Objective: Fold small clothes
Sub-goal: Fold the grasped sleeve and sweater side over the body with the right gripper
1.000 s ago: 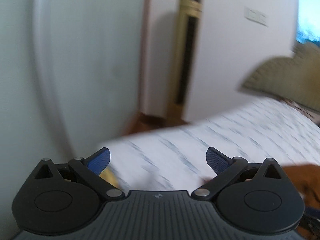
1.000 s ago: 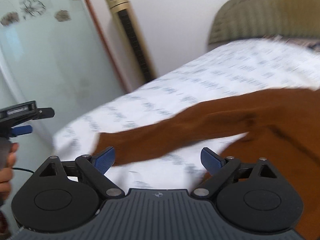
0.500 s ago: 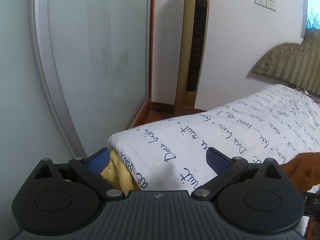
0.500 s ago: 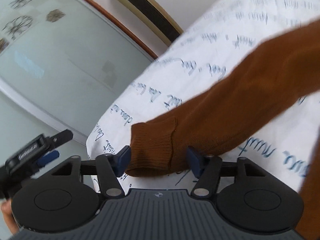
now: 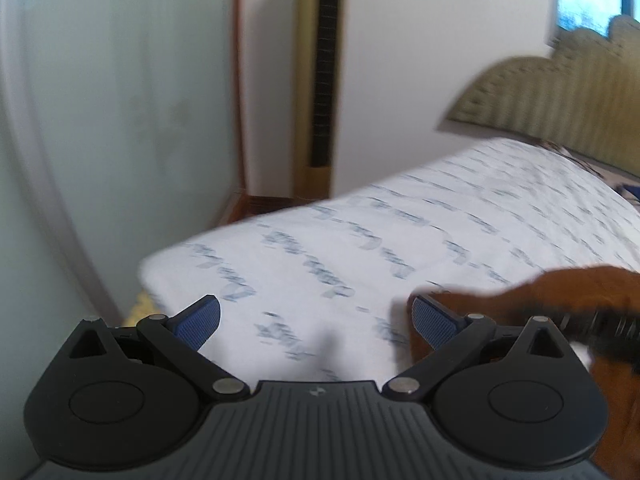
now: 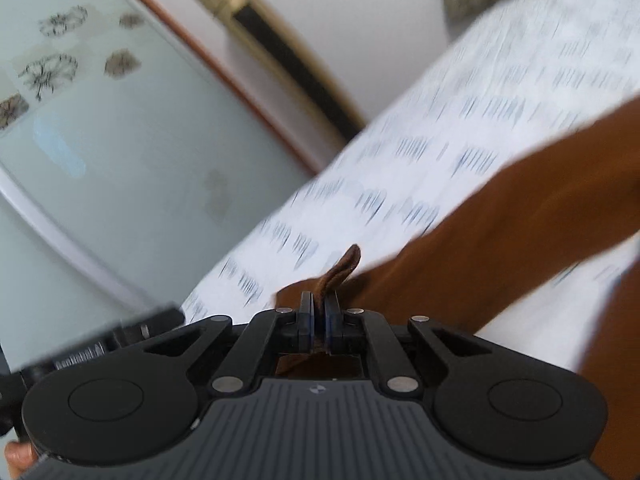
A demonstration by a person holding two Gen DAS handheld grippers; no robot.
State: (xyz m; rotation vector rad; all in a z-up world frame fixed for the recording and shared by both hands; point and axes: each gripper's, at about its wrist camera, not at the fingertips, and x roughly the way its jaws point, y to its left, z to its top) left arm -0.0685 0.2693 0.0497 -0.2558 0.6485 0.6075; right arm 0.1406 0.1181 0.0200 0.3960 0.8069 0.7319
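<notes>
- Brown sweater (image 6: 520,220): one garment, lying on the bed (image 6: 460,128) over the white printed sheet; its sleeve runs from the right of the view toward the right claw (image 6: 318,320).
- Change: half a second ago the right claw's fingers stood apart on either side of the sleeve cuff (image 6: 340,268); now they are closed on it, with a tab of cuff sticking up between them. The grasp appears made, so the sleeve can probably be carried across the body for the first fold.
- Left claw (image 5: 316,318): one, fingers spread wide and holding nothing, hovering over the sheet near the bed's corner; the sweater now reaches its right finger, where before it lay farther off.
- Count: two claws, one sweater, one bed.
- Surroundings: one gold tower fan (image 5: 320,80), one upholstered headboard (image 5: 560,96), one frosted glass panel (image 6: 100,140).
</notes>
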